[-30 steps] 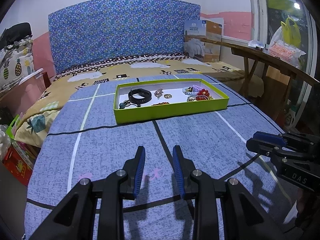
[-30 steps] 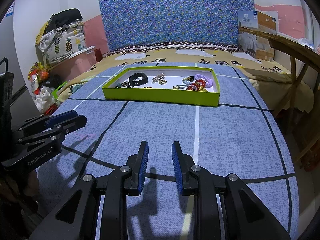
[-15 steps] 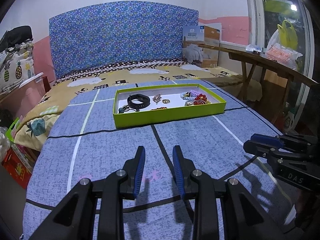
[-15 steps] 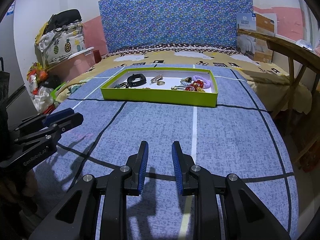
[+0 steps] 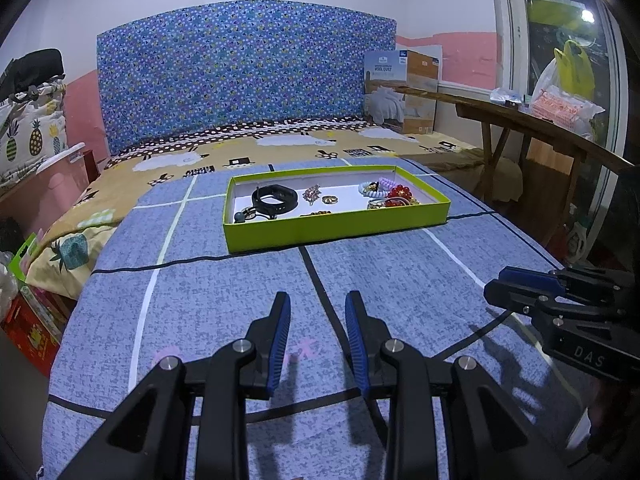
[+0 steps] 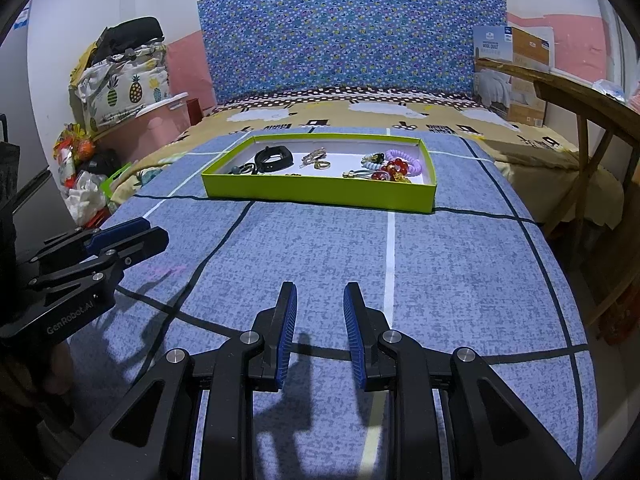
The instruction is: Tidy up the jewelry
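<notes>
Jewelry (image 5: 390, 192) lies in tray (image 5: 336, 227), well beyond both open jaws.

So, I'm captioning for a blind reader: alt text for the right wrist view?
A shallow lime-green cardboard tray of jewelry sits on a blue patterned bedspread, beyond the open, empty right gripper; the left gripper is at the left edge.

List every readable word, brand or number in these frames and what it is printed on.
"DAS": side of the right gripper.
"GenRobot.AI": side of the left gripper.
"WOOL QUILT": cardboard box by the headboard; its smaller print is too blurred to read.
</notes>
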### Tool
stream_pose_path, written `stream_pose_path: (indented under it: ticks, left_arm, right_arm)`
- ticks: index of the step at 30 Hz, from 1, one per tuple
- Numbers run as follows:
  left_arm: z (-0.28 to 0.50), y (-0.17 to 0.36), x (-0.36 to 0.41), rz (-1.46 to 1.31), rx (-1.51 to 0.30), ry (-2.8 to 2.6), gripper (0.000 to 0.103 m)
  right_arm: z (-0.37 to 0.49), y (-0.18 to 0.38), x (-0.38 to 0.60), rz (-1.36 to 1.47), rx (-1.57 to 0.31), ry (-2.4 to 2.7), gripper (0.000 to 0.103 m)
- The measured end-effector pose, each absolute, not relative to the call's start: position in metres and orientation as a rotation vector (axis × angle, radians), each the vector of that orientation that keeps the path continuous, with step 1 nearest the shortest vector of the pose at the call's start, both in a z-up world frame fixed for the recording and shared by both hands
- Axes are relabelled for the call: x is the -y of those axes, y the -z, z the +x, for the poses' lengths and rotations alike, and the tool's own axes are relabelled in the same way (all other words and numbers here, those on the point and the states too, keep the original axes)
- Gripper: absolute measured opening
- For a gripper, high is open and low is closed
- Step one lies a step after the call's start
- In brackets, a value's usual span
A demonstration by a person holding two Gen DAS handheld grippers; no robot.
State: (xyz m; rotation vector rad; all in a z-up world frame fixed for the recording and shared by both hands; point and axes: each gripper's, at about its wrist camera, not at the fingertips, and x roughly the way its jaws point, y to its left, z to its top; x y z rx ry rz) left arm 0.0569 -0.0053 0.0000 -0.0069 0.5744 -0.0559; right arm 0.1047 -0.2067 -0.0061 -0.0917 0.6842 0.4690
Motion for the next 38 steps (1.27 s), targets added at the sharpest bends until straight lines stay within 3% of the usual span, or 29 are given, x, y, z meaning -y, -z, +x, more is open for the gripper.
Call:
stream_pose_path:
  ticks: [38]
  left_arm:
    - [0.0599,0.0049,0.0094,0.011,-0.597,0.03,0.03]
  right_arm:
    - [0.1046,0.0055,0.2059,-0.097,-0.684,-0.467,0.025]
